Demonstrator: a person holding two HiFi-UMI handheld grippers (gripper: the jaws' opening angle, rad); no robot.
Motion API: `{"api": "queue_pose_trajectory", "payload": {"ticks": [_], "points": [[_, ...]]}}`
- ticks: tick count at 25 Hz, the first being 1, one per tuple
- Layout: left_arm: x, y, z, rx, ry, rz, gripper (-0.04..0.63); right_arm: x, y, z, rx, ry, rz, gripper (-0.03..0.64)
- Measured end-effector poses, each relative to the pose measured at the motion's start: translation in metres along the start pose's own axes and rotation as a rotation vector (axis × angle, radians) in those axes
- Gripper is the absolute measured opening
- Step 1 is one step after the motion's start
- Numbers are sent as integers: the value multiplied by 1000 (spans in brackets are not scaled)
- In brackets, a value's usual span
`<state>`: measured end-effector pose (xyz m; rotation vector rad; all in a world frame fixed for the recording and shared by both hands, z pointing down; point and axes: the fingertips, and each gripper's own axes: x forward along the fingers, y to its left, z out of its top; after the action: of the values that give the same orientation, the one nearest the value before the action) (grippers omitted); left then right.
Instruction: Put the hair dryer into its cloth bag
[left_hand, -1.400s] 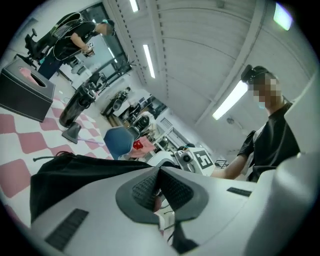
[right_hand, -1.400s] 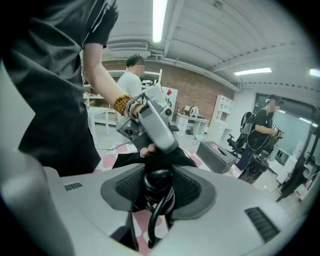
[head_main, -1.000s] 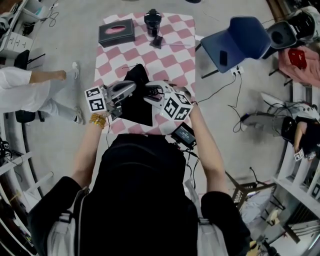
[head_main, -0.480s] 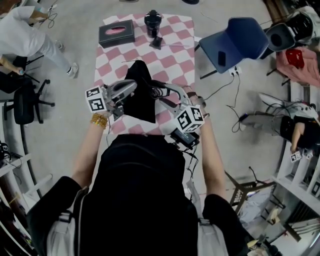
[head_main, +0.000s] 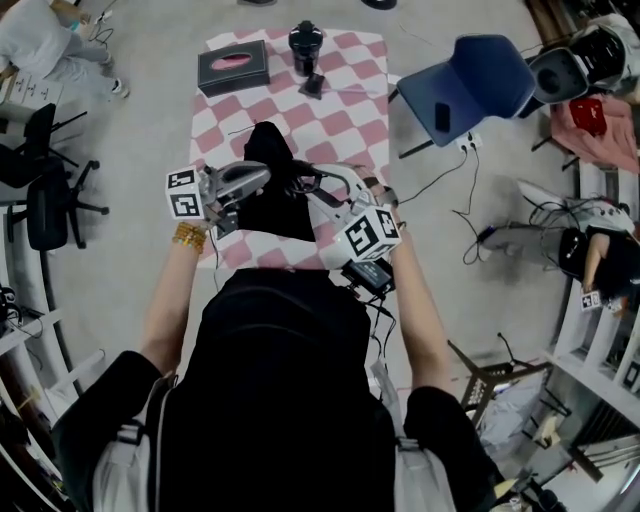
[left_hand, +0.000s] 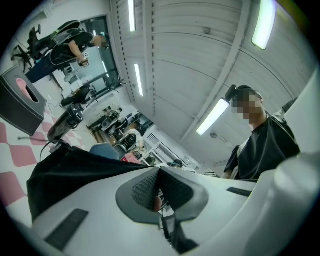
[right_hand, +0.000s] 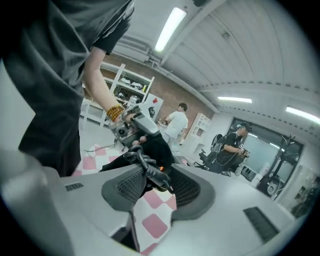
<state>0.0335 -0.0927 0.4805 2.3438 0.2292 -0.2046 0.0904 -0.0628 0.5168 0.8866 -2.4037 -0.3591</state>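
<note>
Grey floor (head_main: 130, 230), bare concrete look. Table (head_main: 355, 120) with a pink-and-white checked cover stood mid-room. Blue chair (head_main: 478, 82) sat just right of it, black office chair (head_main: 45, 205) off to the left. Cables (head_main: 468, 195) trailed over the floor near the blue chair. White shelving (head_main: 600, 350) ran along the right edge. Ribbed white ceiling (left_hand: 190, 65) carried lit tube lights (left_hand: 214, 116). Brown brick wall (right_hand: 172, 97) showed behind white racks (right_hand: 125, 84).

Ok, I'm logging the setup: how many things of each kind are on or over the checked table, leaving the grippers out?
tissue box: 1
hair dryer: 1
cloth bag: 1
Total: 3
</note>
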Motion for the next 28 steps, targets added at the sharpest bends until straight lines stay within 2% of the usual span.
{"api": "queue_pose_trajectory", "payload": {"ticks": [4,11,13,15,18,20,22,24,28], "points": [[-1,-11,-3,1,38,-60,17,8,-13,19,40,-14,7,144],[1,-29,-20,-31,52,-163,17,27,-12,25,27,91,114,120],[4,-30,-28,-39,71,-166,17,34,-8,22,7,138,124,112],[5,-26,-38,-32,99,-131,17,44,-1,15,-45,212,122,101],[0,-13,-59,14,183,-35,17,61,19,-4,-148,348,144,100],[-6,-2,-71,40,226,29,17,69,30,-15,-165,402,155,100],[-12,8,-70,43,204,89,17,74,31,-24,-97,421,146,100],[-13,20,-60,52,167,161,17,75,23,-34,29,437,147,100],[1,33,-44,129,236,251,17,67,8,-46,217,475,114,97]]}}
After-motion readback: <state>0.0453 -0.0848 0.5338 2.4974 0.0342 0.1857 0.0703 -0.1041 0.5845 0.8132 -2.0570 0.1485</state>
